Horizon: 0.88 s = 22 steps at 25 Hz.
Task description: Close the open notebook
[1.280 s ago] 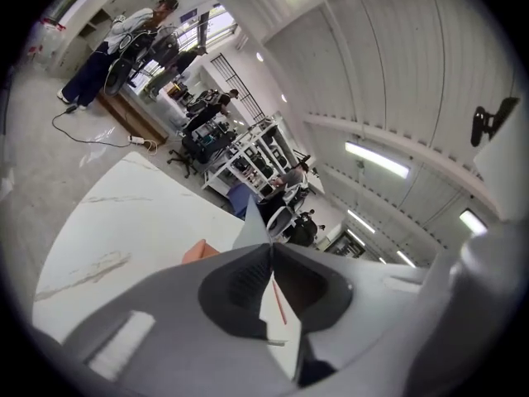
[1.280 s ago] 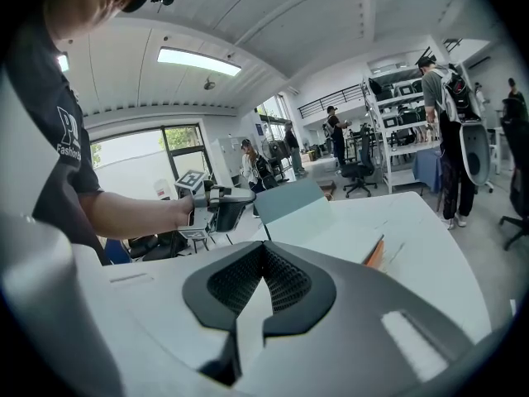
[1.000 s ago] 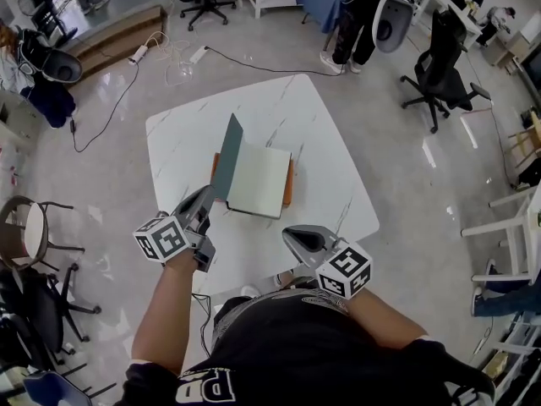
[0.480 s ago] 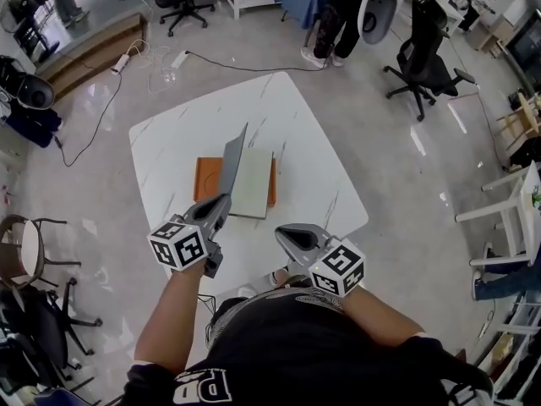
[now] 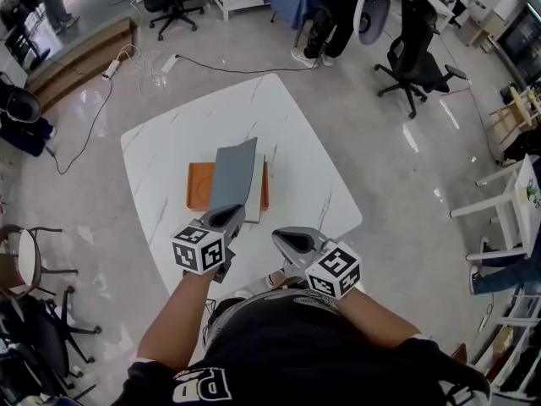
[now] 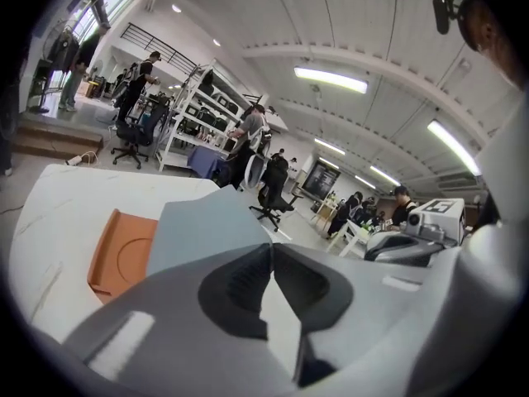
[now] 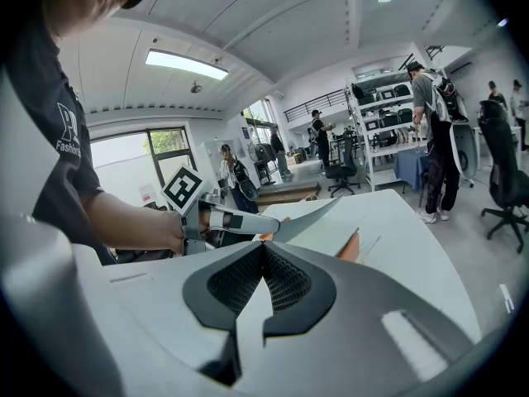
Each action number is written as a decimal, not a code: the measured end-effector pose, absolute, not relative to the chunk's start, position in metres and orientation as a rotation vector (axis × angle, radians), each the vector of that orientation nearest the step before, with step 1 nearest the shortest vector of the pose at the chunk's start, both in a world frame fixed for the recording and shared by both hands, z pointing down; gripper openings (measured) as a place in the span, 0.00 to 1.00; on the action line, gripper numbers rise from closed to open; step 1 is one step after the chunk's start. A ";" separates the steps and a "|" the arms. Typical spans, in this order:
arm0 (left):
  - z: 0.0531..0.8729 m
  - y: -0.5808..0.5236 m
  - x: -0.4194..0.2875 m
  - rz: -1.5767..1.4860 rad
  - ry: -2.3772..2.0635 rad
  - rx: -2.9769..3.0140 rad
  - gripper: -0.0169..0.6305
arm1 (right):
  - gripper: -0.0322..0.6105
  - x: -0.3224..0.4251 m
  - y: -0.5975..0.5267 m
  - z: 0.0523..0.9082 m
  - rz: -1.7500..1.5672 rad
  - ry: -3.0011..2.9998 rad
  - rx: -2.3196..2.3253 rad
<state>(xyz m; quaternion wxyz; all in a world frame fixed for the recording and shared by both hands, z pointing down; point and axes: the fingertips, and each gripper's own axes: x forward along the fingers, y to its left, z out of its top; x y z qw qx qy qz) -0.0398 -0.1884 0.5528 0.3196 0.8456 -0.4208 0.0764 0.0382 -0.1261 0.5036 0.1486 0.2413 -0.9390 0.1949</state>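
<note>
Closing is nearly finished: the left claw (image 5: 230,218) pinches the cover edge of the grey-covered paper notebook (image 5: 234,176), which lies on the flat orange tray (image 5: 199,186). The next move is probably to lower the cover flat and release it. The right claw (image 5: 281,237), jaws together and empty, hovers nearer the person than the tray.

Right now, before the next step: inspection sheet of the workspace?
Surface: white marble-patterned table, tabletop looks dry.
Job's things: grey-covered notebook lying on an orange flat tray; its cover is tilted low over the white pages, not yet flat.
Clutter: nothing seen on the table.
Grippers: left gripper shut on the cover's near edge; right gripper shut, empty, apart from the notebook.
Cables: black cable and white power strip on the floor beyond the table; none on it.
Surroundings: black office chairs, people standing, glossy floor.
</note>
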 end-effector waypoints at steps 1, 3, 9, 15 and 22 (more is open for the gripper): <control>0.557 -0.188 -0.037 0.237 -1.107 2.235 0.13 | 0.04 0.038 -0.126 0.504 0.561 -2.698 0.696; 0.564 -0.186 -0.030 0.313 -1.107 2.261 0.13 | 0.04 0.040 -0.126 0.505 0.563 -2.693 0.699; 0.587 -0.186 -0.013 0.447 -1.075 2.264 0.13 | 0.04 0.045 -0.128 0.504 0.567 -2.685 0.711; 0.607 -0.185 -0.004 0.546 -1.050 2.257 0.14 | 0.04 0.050 -0.129 0.507 0.565 -2.674 0.731; 0.618 -0.185 0.004 0.618 -1.025 2.262 0.14 | 0.04 0.056 -0.130 0.506 0.574 -2.668 0.756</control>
